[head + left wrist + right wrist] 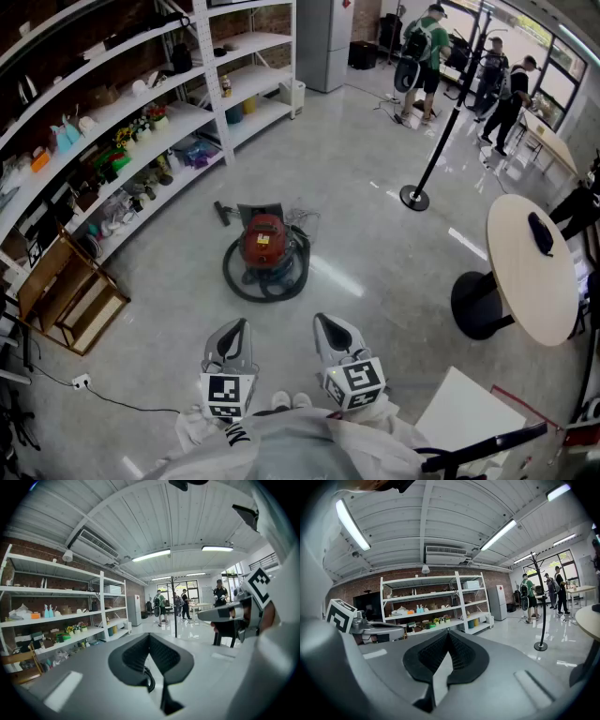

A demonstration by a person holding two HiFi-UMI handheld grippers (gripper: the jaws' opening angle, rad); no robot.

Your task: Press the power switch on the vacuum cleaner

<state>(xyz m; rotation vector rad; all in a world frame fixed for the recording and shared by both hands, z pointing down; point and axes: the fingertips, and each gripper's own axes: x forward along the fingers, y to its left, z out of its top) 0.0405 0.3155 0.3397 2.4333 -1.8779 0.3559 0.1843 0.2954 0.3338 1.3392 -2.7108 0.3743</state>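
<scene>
Head view: vacuum (265, 246) sat on the floor (375, 234) at centre frame, red body upright, black hose (239, 281) coiled round its base. A dark nozzle (221, 214) lay on the floor just upper left of it.

Left gripper (237, 325) and right gripper (323, 321) were at lower centre, side by side and apart, tips pointing up-frame. The vacuum lay well ahead of both sets of fingers, above them in the frame and a little nearer the left gripper's line. Nothing touched it.

Left gripper view: fingers (133, 656) were closed, tips meeting, nothing between them. The camera looked level across the room, with the vacuum out of sight. The right gripper showed at the right edge.

Right gripper view: fingers (433, 656) were likewise shut tip to tip and empty. The left gripper showed at the left edge; no vacuum was in frame.

Surroundings: shelves (141, 103) along upper left, a post (441, 141) upper right, people (427, 47) beyond it, a round bench (530, 281) at the right edge.
</scene>
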